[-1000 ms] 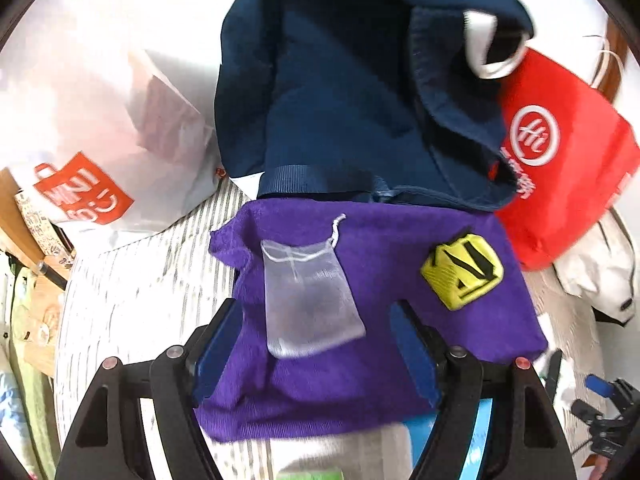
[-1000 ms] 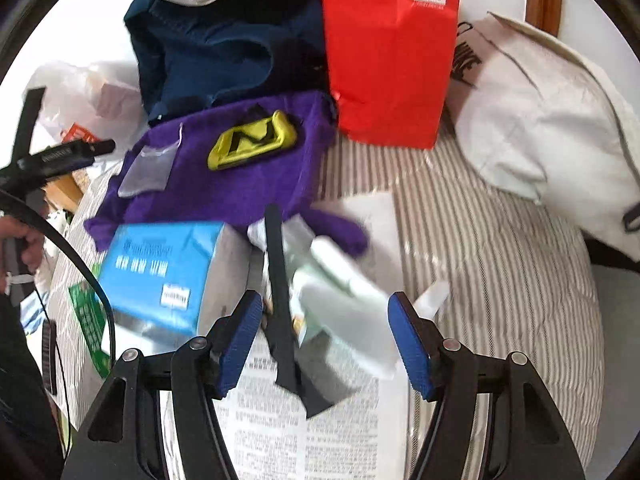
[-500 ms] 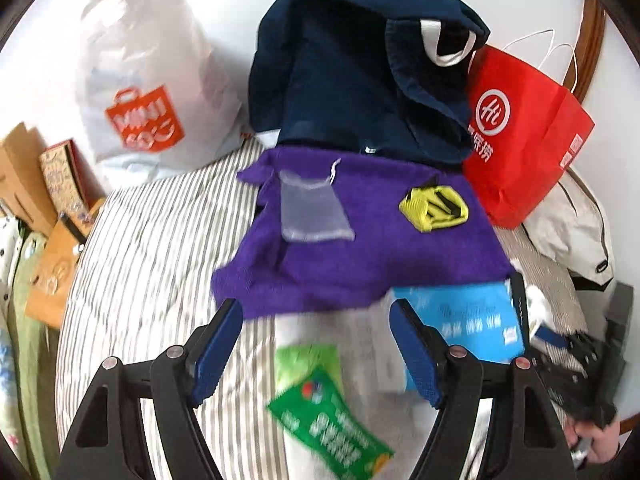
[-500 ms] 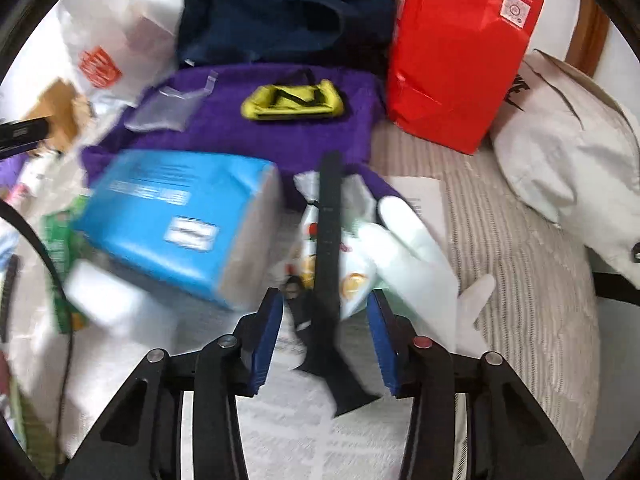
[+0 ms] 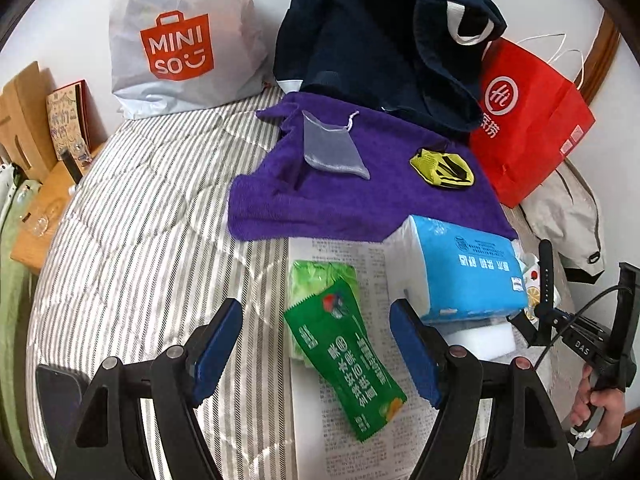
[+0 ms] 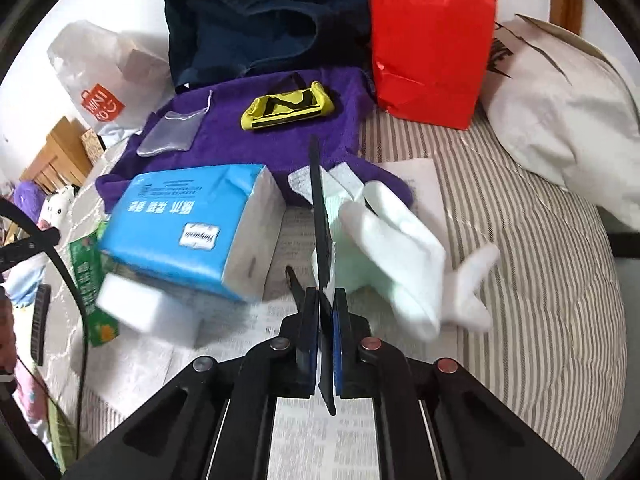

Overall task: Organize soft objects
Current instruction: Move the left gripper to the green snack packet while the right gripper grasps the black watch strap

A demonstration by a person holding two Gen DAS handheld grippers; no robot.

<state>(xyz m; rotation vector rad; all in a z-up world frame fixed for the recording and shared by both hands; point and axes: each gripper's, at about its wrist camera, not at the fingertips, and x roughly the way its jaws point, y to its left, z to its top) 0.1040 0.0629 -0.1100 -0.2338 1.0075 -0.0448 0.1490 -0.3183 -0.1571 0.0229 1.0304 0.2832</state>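
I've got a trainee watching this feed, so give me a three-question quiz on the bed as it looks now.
1. True or false: the right tongs are shut on the black strap.
2. What lies between the open left tongs? A) green packet B) yellow pouch C) red bag
3. Which cloth does the clear drawstring pouch lie on?

Key: 1 true; 2 A; 3 the purple towel.

Purple towel (image 5: 360, 200), grey-striped quilt (image 5: 152, 220)

Your left gripper (image 5: 316, 344): jaws wide apart, angled downward, nothing between the pads. Your right gripper (image 6: 323, 320): jaws clamped on a thin black strap (image 6: 320, 216), angled downward.
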